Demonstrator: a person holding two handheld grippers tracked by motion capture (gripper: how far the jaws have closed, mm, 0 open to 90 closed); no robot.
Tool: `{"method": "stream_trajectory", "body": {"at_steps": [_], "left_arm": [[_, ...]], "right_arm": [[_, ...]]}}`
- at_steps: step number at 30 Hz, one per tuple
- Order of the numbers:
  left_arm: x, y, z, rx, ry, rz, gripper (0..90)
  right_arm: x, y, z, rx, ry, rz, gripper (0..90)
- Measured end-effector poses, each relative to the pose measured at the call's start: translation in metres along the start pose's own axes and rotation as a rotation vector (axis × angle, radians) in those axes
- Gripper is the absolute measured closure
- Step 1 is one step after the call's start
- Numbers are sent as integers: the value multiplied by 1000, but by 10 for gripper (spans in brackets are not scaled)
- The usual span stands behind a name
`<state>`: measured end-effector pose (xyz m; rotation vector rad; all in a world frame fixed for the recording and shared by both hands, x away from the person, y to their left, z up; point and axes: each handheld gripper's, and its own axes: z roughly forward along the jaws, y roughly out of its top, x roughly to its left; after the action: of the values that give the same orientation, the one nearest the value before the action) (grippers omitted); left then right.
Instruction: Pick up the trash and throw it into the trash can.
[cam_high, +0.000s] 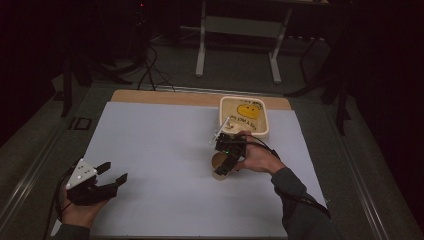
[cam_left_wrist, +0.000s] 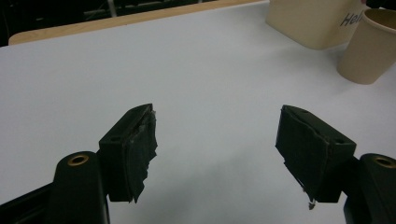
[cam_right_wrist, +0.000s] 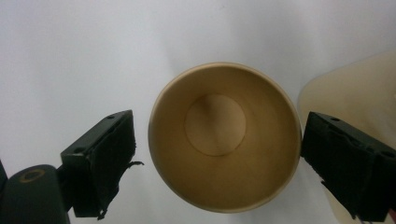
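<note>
Hovering right over the paper cup (cam_right_wrist: 225, 137), the right gripper (cam_high: 227, 150) points straight down with its jaws spread wide either side of the rim, maybe grazing it on one side, hard to tell. The cup's plain tan, empty, standing upright on the white table (cam_high: 165, 150) just beside the cream tray (cam_high: 265, 131). The left gripper (cam_high: 111, 176) rests low near the table's front-left corner, jaws apart and holding nothing.

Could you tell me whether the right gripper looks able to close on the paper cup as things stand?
Probably yes: the right gripper hangs open above the upright paper cup, one jaw on each side, nothing between.
</note>
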<state>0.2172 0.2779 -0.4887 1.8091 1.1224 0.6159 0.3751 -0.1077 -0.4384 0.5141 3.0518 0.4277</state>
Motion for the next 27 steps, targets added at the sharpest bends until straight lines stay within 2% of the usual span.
{"method": "stream_trajectory", "body": {"at_steps": [9,15,22,27], "left_arm": [[0,0,-1,-1,0,0,290],[0,0,0,-1,1,-2,290],[0,0,0,1,3,-1,292],[0,0,-1,0,3,-2,292]], "right_arm": [[3,10,6,63,-9,-38,135],[3,11,8,85,-21,-49,166],[8,14,5,117,-30,-87,193],[8,16,-3,113,-22,-94,194]]}}
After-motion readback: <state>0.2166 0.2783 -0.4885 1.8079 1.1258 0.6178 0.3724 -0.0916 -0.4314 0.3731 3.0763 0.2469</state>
